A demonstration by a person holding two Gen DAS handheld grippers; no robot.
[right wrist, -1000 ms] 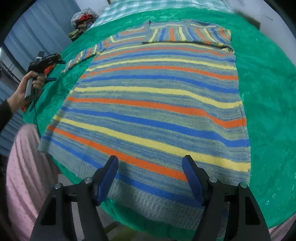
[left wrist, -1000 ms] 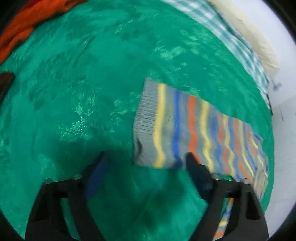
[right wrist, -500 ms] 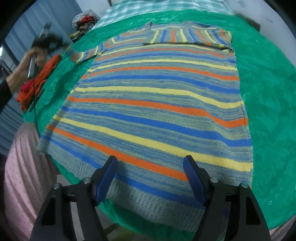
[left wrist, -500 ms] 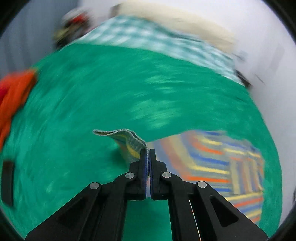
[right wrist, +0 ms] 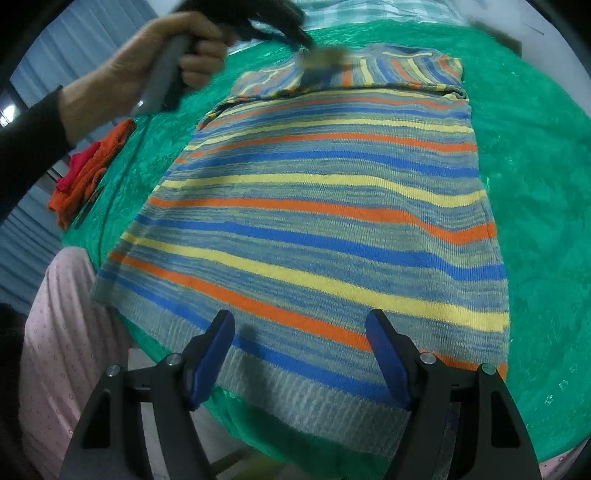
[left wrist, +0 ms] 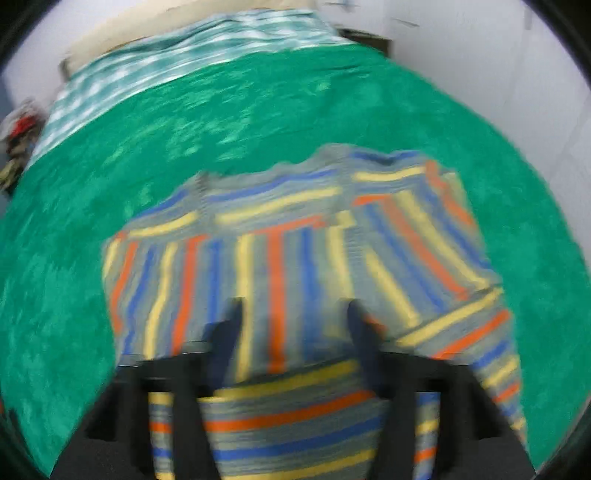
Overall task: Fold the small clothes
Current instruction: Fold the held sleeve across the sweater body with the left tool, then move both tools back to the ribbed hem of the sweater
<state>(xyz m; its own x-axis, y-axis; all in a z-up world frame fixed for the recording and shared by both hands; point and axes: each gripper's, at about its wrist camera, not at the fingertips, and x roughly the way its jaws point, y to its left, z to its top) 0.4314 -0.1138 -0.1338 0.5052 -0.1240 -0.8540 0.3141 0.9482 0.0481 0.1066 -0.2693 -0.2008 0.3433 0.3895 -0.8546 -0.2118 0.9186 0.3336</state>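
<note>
A striped knit sweater [right wrist: 325, 206] in grey, blue, yellow and orange lies flat on a green blanket [right wrist: 535, 184]. Its left sleeve [left wrist: 266, 258] is folded across the chest, and it also shows in the right wrist view [right wrist: 273, 79]. My left gripper [left wrist: 293, 325] hovers open just above the folded sleeve; that view is blurred. In the right wrist view the left gripper [right wrist: 291, 33] is at the far end, over the sleeve. My right gripper [right wrist: 301, 354] is open and empty above the sweater's grey hem [right wrist: 295, 391].
An orange and red cloth pile [right wrist: 88, 170] lies at the blanket's left edge. A checked green-white sheet [left wrist: 192, 62] and a pillow lie beyond the blanket. My pink-clad leg [right wrist: 55, 350] is at the near left edge.
The left gripper closed on the sleeve cuff, carried it across onto the sweater's chest and opened. The right gripper has stayed over the hem.
</note>
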